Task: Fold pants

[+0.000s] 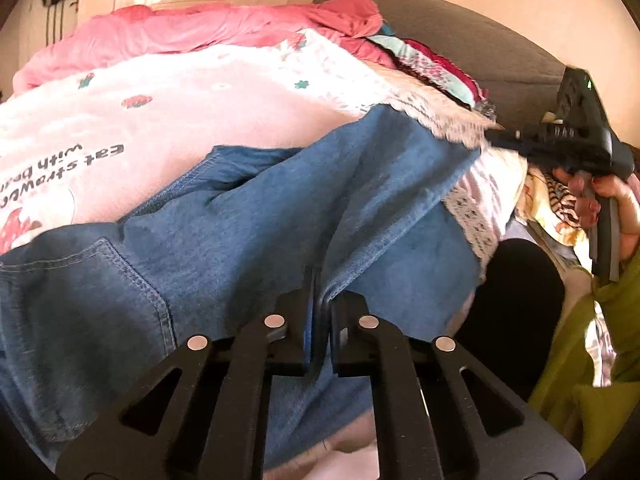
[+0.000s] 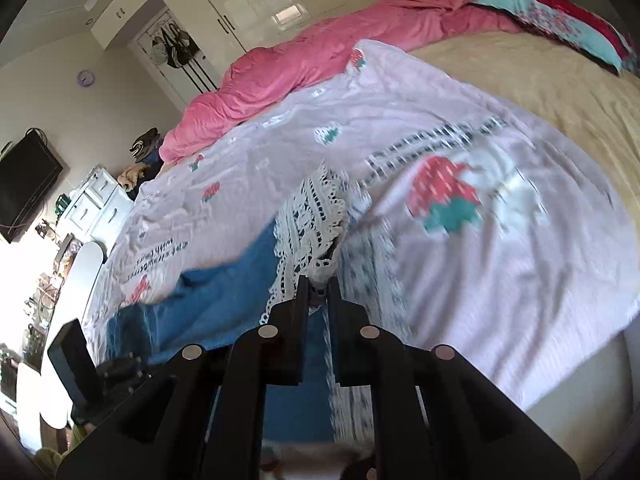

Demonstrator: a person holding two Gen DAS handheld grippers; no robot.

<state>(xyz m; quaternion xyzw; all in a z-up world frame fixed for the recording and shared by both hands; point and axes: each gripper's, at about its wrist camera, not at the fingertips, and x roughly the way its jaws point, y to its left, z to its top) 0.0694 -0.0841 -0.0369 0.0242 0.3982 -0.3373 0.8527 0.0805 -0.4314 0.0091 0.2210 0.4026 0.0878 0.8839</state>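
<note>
The blue denim pants [image 1: 248, 220] with white lace trim at the leg ends lie rumpled on a pale pink strawberry-print blanket [image 1: 160, 120]. My left gripper [image 1: 320, 280] is shut on a fold of the denim. My right gripper [image 2: 319, 284] is shut on the lace hem [image 2: 308, 216] of the pants and holds it lifted above the blanket [image 2: 440, 260]; the denim [image 2: 224, 292] trails to the lower left. The right gripper [image 1: 496, 136] also shows in the left wrist view at the far right, gripped by a hand, at the lace edge.
A pink duvet [image 2: 320, 56] is bunched along the far side of the bed. Patterned pillows [image 2: 560, 20] lie at the head. White drawers [image 2: 96, 204], a wall TV [image 2: 24, 184] and wardrobes [image 2: 256, 8] stand beyond. A green sleeve [image 1: 592, 360] is at lower right.
</note>
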